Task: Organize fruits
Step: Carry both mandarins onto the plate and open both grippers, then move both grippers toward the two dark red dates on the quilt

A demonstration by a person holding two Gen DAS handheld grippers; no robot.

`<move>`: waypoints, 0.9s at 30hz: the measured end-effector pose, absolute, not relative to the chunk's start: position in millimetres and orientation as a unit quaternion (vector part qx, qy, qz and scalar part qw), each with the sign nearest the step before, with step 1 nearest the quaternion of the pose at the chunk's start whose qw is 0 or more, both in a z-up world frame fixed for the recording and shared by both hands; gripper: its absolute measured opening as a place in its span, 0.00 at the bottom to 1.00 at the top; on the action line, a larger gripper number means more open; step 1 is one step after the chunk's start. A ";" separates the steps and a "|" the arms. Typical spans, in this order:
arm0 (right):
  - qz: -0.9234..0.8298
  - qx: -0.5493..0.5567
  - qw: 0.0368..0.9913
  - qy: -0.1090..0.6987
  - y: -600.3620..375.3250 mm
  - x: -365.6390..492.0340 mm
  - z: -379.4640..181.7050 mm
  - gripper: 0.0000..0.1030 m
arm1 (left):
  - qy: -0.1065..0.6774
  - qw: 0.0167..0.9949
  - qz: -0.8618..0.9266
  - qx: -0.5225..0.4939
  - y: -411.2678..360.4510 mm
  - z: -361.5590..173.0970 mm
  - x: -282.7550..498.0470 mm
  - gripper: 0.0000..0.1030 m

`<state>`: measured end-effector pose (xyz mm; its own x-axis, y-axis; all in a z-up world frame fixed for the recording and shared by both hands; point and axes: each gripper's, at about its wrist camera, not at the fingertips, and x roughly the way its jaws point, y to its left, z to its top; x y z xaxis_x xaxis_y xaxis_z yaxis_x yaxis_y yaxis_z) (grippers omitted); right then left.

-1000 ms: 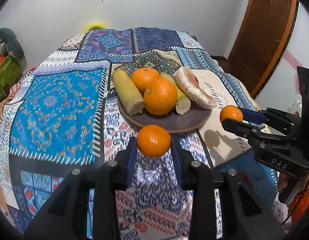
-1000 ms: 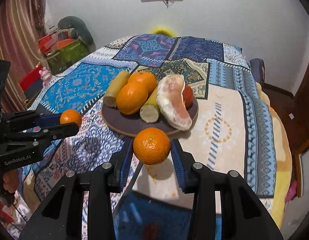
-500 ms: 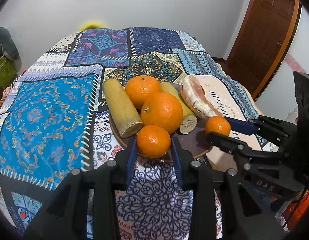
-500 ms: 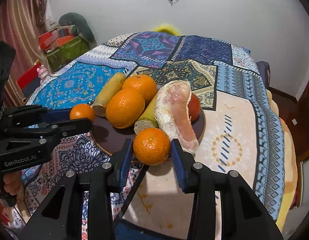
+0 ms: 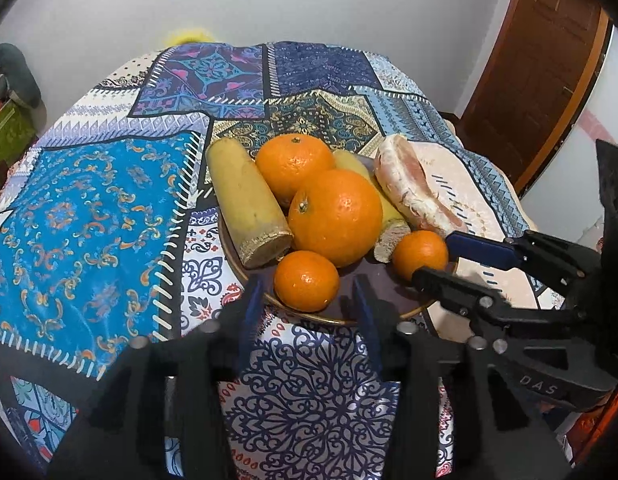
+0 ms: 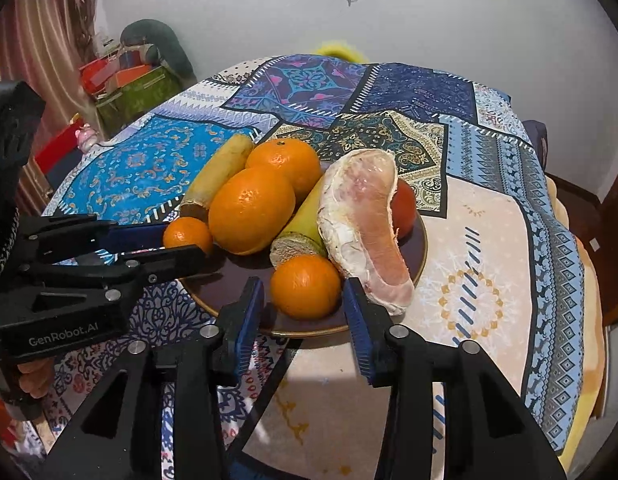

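Fruits heaped on plate (image 5: 229, 240). Left gripper (image 5: 305, 308) and right gripper (image 6: 305, 300) both opening, jaws clear of small oranges (image 5: 306, 281) (image 6: 305, 286) apparently resting on plate. Nothing visibly left outside.

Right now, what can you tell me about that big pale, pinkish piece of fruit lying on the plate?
The peeled pomelo wedge is a long curved segment, pale pink flesh in the middle with a ragged white pith rim. It lies along the right side of the dark plate, its near end hanging over the plate's rim above the patchwork cloth. A yellow cut stalk lies against its left side, and a red fruit sits behind it. The right claw's small orange sits right beside it; neither claw touches it.
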<state>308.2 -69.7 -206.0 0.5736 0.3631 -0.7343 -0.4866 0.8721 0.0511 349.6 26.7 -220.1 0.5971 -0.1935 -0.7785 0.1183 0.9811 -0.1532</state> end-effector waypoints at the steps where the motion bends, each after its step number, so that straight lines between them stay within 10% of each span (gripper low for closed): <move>1: 0.240 -0.077 0.883 0.396 -69.4 308.1 -206.0 0.43 | 0.438 0.894 -0.087 -0.043 27.2 -218.4 348.2 0.50; 23: 0.197 -0.078 0.915 0.343 -106.5 240.7 -141.9 0.53 | 0.373 0.923 -0.086 -0.027 27.3 -136.7 259.1 0.50; 27: 0.187 -0.075 0.918 0.341 -116.5 224.6 -131.0 0.53 | 0.356 0.931 -0.085 -0.016 21.5 -119.9 234.5 0.65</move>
<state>224.6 -116.5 -131.0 0.6976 0.2926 -0.6540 -0.3950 0.9186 -0.0103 234.5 21.5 -119.9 0.7322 -0.1691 -0.6598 0.1462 0.9851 -0.0903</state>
